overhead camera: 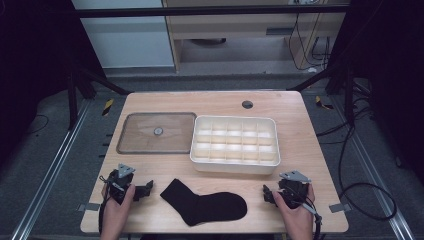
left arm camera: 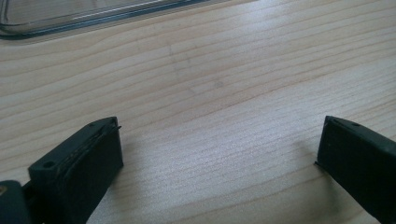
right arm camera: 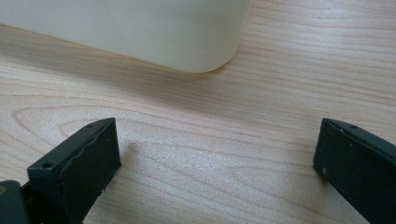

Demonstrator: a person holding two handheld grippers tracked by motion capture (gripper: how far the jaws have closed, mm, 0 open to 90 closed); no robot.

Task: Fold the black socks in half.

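In the high view, the black sock (overhead camera: 205,202) lies flat at 6 o'clock on the desk (overhead camera: 300,150), between the left gripper (overhead camera: 142,190) at 8 o'clock and the right gripper (overhead camera: 269,194) at 4 o'clock; the white divided box (overhead camera: 235,144) sits at the centre and the clear lid (overhead camera: 157,132) at 10 o'clock. No writing is readable. In the left gripper view, the fingers (left arm camera: 77,170) are spread wide over bare wood, holding nothing, and the lid's edge is cut off at 11 o'clock. In the right gripper view, the fingers (right arm camera: 74,170) are also spread wide and empty, with the box corner at 12 o'clock.

Pale grained wooden desk (overhead camera: 150,170), matt. Clear glossy plastic lid (overhead camera: 157,132). Smooth cream plastic divided box (overhead camera: 235,142). Soft black cloth sock (overhead camera: 205,202). Matt black jaws.
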